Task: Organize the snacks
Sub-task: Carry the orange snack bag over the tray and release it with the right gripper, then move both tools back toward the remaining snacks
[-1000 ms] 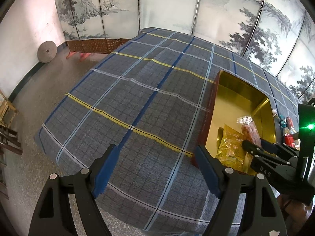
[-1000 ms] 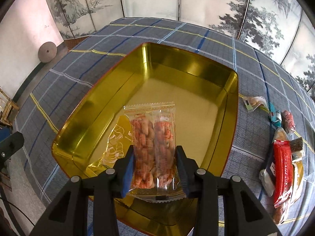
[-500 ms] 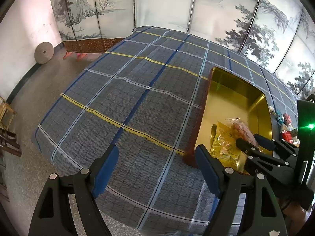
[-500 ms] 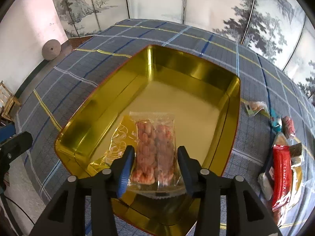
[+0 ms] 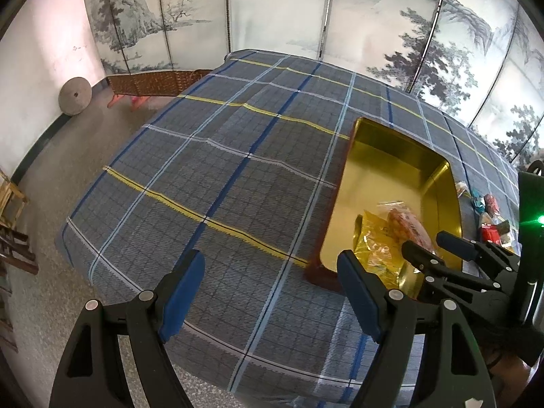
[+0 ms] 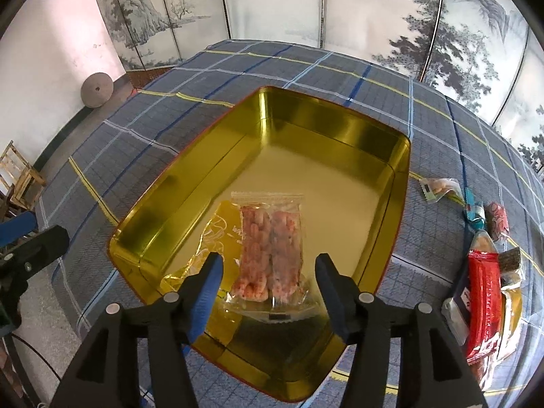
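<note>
My right gripper [image 6: 268,272] hangs with jaws spread over the gold tin [image 6: 397,183], where the clear shrimp-snack packet [image 6: 270,241] lies across a yellow packet [image 6: 221,234]. It looks light, crinkly and slippery, best pinched mid-body. My left gripper [image 5: 272,292], jaws spread, holds nothing above the table [image 5: 221,170].

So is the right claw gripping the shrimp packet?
No, the right claw is open and the shrimp packet lies loose in the tin.

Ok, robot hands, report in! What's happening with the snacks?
Both grippers open: left gripper, right gripper. Shrimp packet lies in gold tin. Nothing blocking.
</note>
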`<state>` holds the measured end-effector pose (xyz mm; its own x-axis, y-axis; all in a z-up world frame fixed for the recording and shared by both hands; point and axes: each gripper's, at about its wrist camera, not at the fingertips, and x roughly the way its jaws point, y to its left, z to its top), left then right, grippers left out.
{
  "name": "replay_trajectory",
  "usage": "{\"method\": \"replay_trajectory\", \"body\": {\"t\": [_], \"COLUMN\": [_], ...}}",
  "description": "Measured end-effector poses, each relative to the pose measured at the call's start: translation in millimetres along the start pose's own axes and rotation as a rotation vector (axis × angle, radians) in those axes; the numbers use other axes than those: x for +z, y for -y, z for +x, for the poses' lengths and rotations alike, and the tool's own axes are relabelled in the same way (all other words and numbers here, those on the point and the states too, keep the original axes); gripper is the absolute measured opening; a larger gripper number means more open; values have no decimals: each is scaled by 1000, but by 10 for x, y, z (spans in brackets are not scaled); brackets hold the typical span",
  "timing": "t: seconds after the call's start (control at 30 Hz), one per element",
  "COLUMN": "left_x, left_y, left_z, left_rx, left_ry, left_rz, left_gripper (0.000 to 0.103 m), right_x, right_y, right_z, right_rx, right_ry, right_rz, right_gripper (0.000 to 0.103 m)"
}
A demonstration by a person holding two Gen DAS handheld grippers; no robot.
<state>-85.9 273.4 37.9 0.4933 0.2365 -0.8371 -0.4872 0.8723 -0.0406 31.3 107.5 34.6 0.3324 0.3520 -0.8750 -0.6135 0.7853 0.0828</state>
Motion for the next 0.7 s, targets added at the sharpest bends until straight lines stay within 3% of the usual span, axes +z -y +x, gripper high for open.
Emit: {"method": "replay_trajectory", "body": {"t": [0.33, 0.7], "left_x": [-21, -54], "left_y": [305, 934], "left_z": [-21, -47], "left_rx": [-30, -91], "left_ry": [0, -2], "left_rz": [45, 158], "left_gripper": [77, 77], "right_x": [-85, -388], "right_y": [330, 1467], "right_z": [-268, -644], "right_rx": [10, -115], "right_ry": [44, 79], "right_rz": [34, 142], "right_gripper": [58, 58]}}
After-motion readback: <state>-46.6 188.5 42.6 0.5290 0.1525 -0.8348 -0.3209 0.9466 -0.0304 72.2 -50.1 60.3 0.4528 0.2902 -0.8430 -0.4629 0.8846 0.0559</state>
